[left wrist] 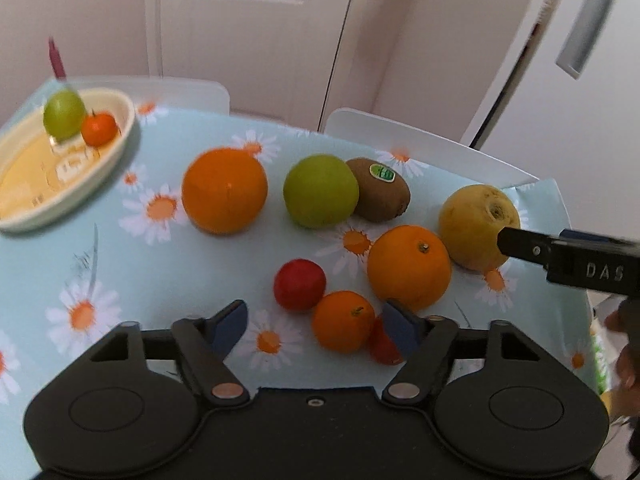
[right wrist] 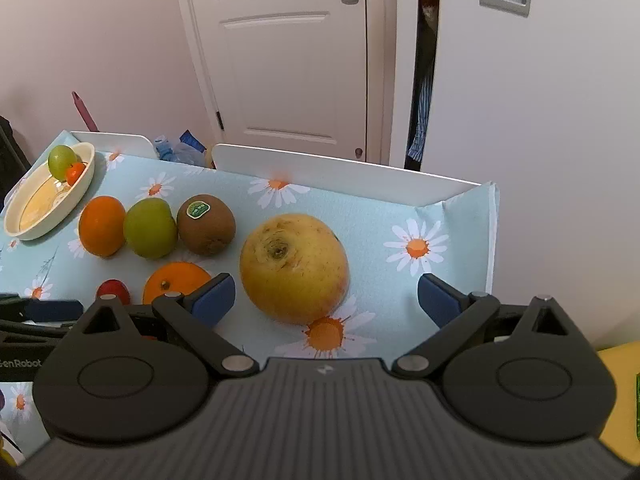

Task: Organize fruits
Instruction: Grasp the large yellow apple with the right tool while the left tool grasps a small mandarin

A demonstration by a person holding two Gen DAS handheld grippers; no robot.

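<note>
Loose fruit lies on the daisy tablecloth: a large orange (left wrist: 224, 191), a green apple (left wrist: 321, 191), a kiwi (left wrist: 380, 190), a yellow pear (left wrist: 478, 226), another orange (left wrist: 409, 267), a red fruit (left wrist: 299, 284) and a small tangerine (left wrist: 343, 321). My left gripper (left wrist: 314, 330) is open, its jaws either side of the tangerine. My right gripper (right wrist: 326, 300) is open, just in front of the yellow pear (right wrist: 294, 268). A cream bowl (left wrist: 100, 176) at far left holds a green fruit (left wrist: 64, 114) and a small orange fruit (left wrist: 99, 129).
Two white chair backs (right wrist: 320, 176) stand behind the table's far edge. The table's right edge (right wrist: 492, 240) is close to the wall. A white door (right wrist: 288, 60) is behind. The right gripper's body (left wrist: 568, 260) reaches in beside the pear.
</note>
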